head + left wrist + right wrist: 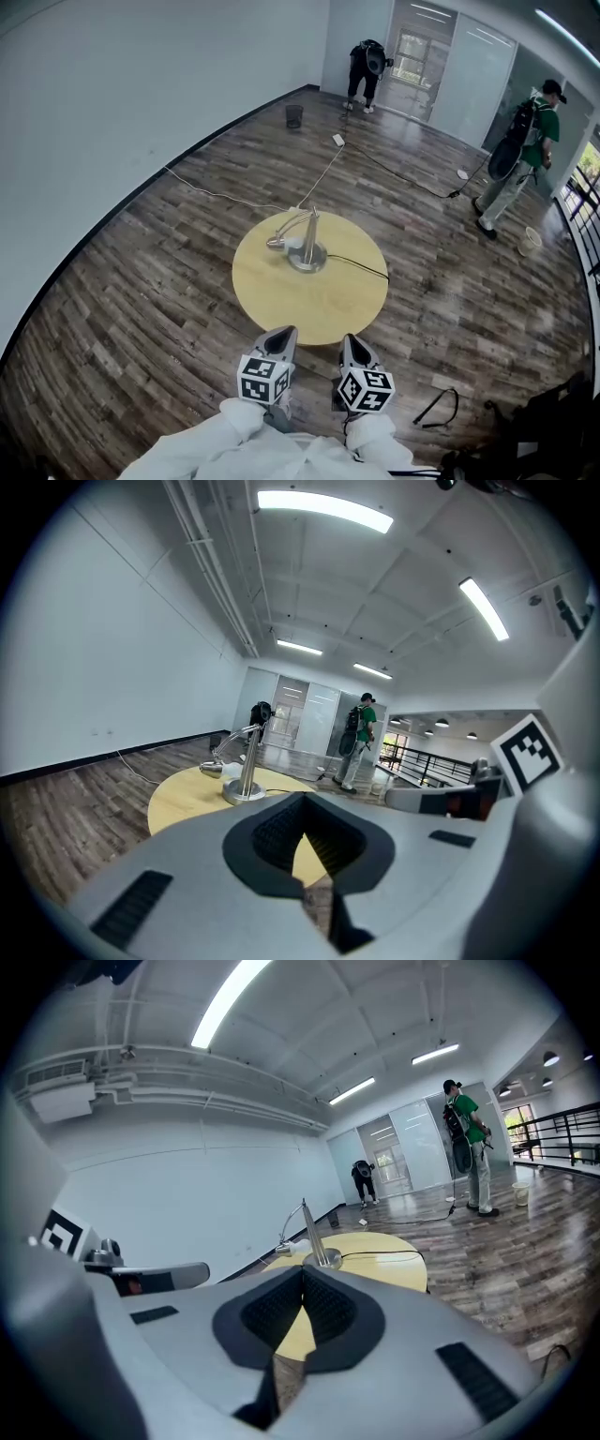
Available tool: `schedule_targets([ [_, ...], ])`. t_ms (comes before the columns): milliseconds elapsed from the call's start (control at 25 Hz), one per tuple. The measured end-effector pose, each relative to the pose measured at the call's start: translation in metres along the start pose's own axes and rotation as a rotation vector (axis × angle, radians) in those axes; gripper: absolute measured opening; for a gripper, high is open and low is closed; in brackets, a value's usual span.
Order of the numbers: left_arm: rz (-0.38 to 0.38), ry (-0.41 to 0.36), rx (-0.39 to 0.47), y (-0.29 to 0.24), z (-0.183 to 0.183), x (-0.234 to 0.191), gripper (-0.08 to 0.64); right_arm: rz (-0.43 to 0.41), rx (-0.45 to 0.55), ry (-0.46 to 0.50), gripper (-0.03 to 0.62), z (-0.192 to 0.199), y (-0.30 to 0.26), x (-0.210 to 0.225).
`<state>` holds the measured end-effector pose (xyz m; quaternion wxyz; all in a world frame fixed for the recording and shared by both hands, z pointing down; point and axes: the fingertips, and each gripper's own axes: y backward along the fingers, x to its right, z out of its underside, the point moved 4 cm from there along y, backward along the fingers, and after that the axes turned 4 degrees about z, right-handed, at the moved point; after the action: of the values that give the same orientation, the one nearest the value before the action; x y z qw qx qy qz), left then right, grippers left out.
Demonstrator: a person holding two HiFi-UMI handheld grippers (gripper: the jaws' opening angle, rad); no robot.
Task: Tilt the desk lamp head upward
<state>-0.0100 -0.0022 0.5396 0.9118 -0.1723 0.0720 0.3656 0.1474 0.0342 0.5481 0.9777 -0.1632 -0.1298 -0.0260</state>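
Bare wood floor (122, 309) lies open all round the round table (309, 305) – a person in green (527, 141) walks well off by the far glass wall. The desk lamp (307, 246) stands on the table's far half, its head (275, 243) drooped to the left, low over the top. The left gripper (285, 333) and right gripper (348, 339) hover side by side at the near rim, both clenched on nothing. Only the gripper views show the ceiling lights (323, 510)

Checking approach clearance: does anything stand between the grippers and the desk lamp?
Nothing visible does. Only bare table lies between the left gripper, the right gripper and the desk lamp. Its cord runs off to the right in the head view, away from the lamp head.
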Motion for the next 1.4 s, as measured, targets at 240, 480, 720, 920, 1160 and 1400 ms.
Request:
schedule_targets([
  [240,0.012,-0.004,-0.011,-0.035,-0.017,-0.024,0.002,0.008,-0.003,-0.016,0.014,-0.017,-0.042,0.008],
  [480,0.008,-0.015,-0.015,-0.064,-0.036,-0.052,0.002,-0.002,0.008,-0.035,0.014,-0.036,-0.084,0.010],
  [720,-0.002,-0.019,-0.030,-0.094,-0.053,-0.091,0.002,-0.022,0.001,-0.041,0.014,-0.052,-0.138,0.004],
  [920,0.004,-0.024,-0.033,-0.124,-0.069,-0.121,0.002,-0.034,-0.003,-0.041,0.014,-0.068,-0.184,0.000],
  [1160,-0.001,-0.014,-0.035,-0.150,-0.081,-0.146,0.002,-0.042,-0.023,-0.038,0.014,-0.076,-0.214,-0.002],
  [1400,-0.007,0.014,-0.055,-0.160,-0.073,-0.154,0.002,-0.050,-0.064,-0.038,0.014,-0.072,-0.231,0.006],
])
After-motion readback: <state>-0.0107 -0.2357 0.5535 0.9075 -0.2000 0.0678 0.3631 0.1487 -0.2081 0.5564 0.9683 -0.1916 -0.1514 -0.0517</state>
